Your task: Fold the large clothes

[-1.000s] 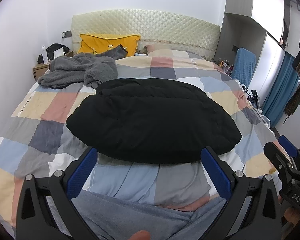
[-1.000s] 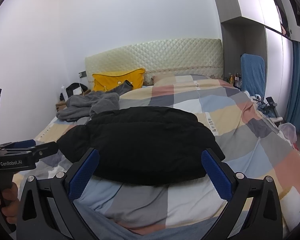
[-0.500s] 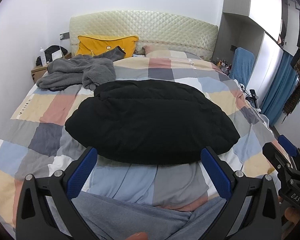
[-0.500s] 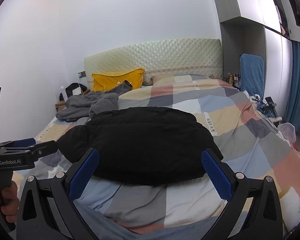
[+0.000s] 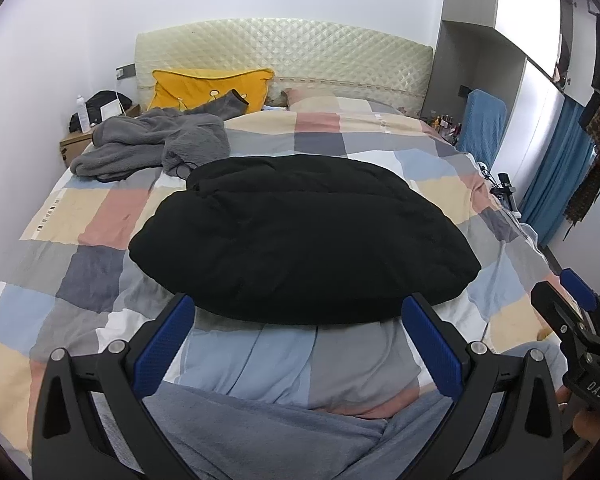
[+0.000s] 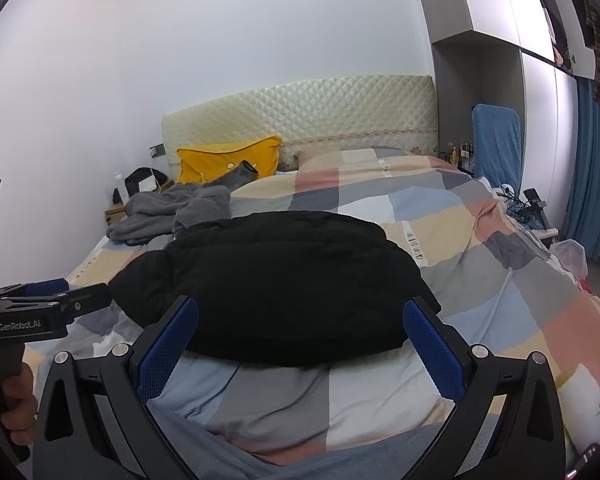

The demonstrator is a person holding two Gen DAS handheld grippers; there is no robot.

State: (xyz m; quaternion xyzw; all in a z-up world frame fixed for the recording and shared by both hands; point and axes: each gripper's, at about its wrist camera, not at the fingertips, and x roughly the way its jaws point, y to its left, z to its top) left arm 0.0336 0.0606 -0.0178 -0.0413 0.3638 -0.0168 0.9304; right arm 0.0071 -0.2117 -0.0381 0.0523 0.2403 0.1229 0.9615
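Left claw (image 6: 32, 300) marked "GenRobot.AI", right claw (image 5: 572, 300) marked "DAS", both spread wide

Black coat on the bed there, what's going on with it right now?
A person is holding a claw in each hand above the near edge of the bed. The left claw and right claw are both open and empty, aimed at the black coat, touching nothing. The coat lies in a puffy, roughly folded mound in the middle of the checked duvet. A grey fleece garment lies crumpled near the yellow pillow.
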